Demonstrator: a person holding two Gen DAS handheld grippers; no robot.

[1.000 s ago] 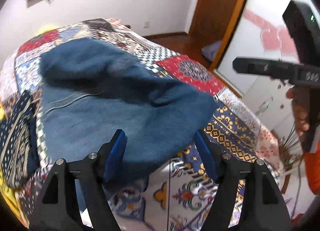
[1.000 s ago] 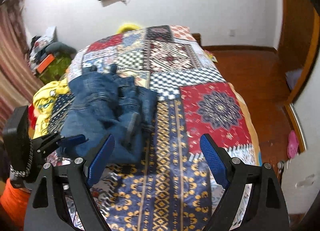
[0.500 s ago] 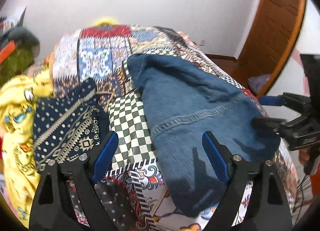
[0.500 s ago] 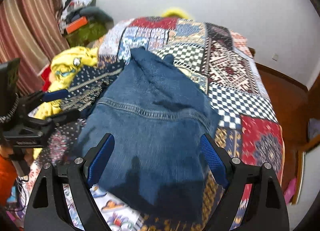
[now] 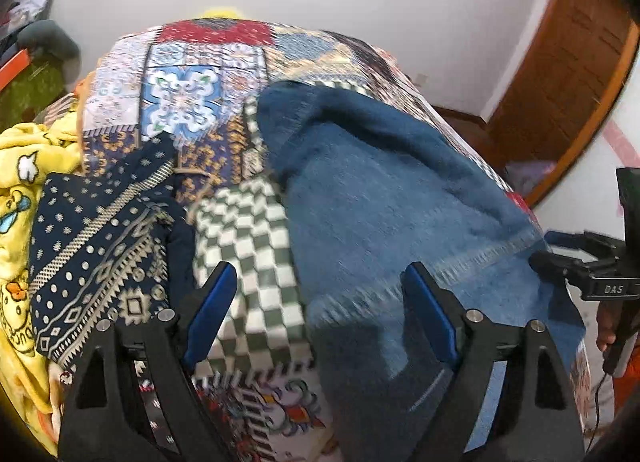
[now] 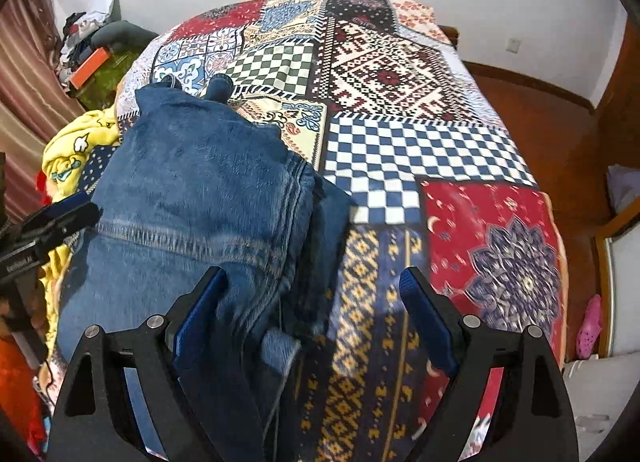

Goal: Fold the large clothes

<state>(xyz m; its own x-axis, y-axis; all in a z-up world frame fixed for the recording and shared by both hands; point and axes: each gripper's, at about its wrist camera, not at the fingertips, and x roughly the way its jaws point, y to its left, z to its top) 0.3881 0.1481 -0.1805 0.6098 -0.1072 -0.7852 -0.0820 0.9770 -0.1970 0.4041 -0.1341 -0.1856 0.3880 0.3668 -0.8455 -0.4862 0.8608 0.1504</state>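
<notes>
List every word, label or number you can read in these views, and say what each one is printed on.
"DAS": white letters on the black body of the right gripper, seen in the left wrist view.
White lettering on the black body of the left gripper, seen in the right wrist view: too blurred to read.
No readable text on the jeans or bedspread.

Both wrist views overlook bed (image 5: pixel 192 110) closely, sharing jeans (image 6: pixel 192 190).
</notes>
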